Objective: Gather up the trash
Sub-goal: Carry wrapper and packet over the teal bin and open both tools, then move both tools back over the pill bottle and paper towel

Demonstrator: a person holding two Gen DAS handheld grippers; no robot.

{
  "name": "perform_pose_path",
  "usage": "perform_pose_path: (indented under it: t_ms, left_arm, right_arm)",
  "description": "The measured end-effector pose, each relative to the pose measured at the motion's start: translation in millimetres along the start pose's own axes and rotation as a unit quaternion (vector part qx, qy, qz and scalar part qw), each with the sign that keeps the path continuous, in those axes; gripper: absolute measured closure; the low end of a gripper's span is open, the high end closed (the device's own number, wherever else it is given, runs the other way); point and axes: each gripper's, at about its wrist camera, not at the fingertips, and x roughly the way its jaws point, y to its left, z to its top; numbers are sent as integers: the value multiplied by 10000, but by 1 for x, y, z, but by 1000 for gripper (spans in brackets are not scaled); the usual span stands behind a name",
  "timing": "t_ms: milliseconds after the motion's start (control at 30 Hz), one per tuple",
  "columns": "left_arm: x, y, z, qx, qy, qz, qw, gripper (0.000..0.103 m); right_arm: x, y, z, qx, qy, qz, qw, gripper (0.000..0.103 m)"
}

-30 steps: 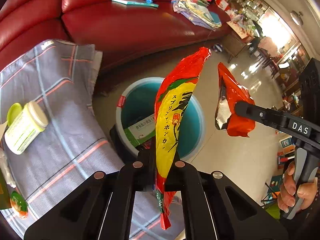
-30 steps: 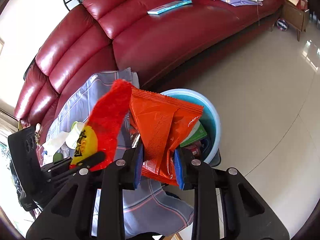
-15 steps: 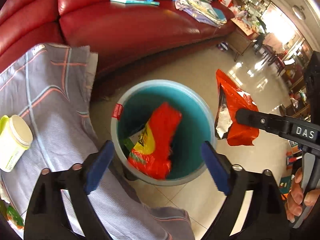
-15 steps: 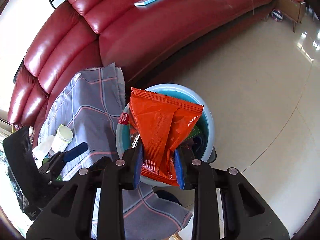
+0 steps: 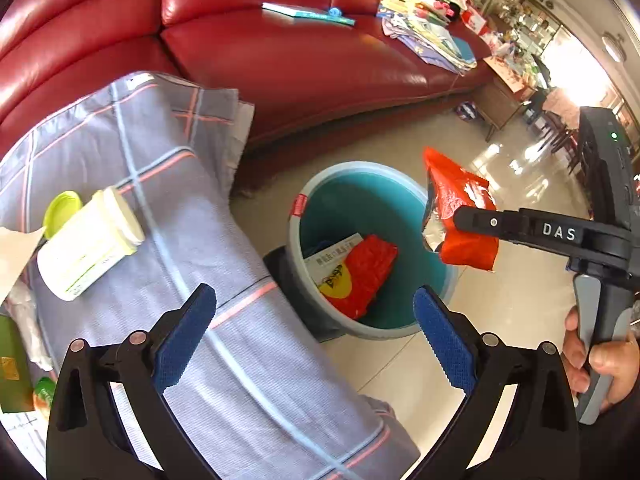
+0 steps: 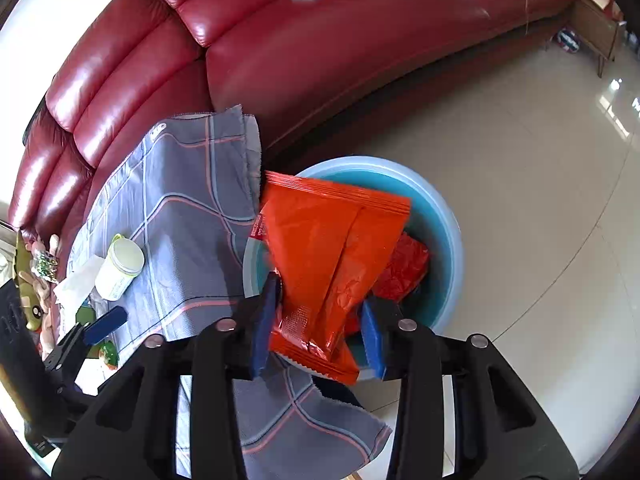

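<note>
While the orange wrapper (image 6: 332, 264) is hanging over the blue bin (image 6: 448, 216), my right fingers (image 6: 320, 328) are opening around its lower end, and the pad on the right is already standing clear of it. Down inside the bin a red and yellow snack bag (image 5: 356, 276) is lying against a green and white carton (image 5: 332, 252). My left fingers (image 5: 316, 340) are spreading wide with nothing between them, hovering above the bin's near rim and the edge of the grey checked cloth (image 5: 160, 184) covering the surface. On that cloth a white jar (image 5: 88, 252) is lying on its side by a green lid (image 5: 62, 212). Beyond the bin a red leather sofa (image 5: 280, 56) is carrying a book (image 5: 308, 12).
</note>
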Motion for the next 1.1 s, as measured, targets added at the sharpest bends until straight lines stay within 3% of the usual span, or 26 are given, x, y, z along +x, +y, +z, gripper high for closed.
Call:
perform_pose_path:
  t_ms: [67, 267, 333, 700, 1100]
  left_arm:
    - [-6, 6, -3, -29, -19, 30, 10000, 4]
    - [-15, 23, -7, -162, -38, 4, 9999, 4]
    - [-18, 28, -9, -217, -53, -11, 9997, 4]
    - [-43, 54, -26, -360, -105, 71, 9993, 4]
    - [-100, 119, -52, -746, -363, 610, 9947, 4]
  right_arm:
    - [2, 5, 0, -16, -11, -3, 10000, 33]
    - [4, 17, -3, -20, 76, -14, 10000, 22]
    - [4, 21, -5, -47, 133, -154, 9998, 12]
    - [1, 54, -21, -231, 365, -352, 9984, 11]
    - [12, 143, -44, -905, 537, -122, 9944, 11]
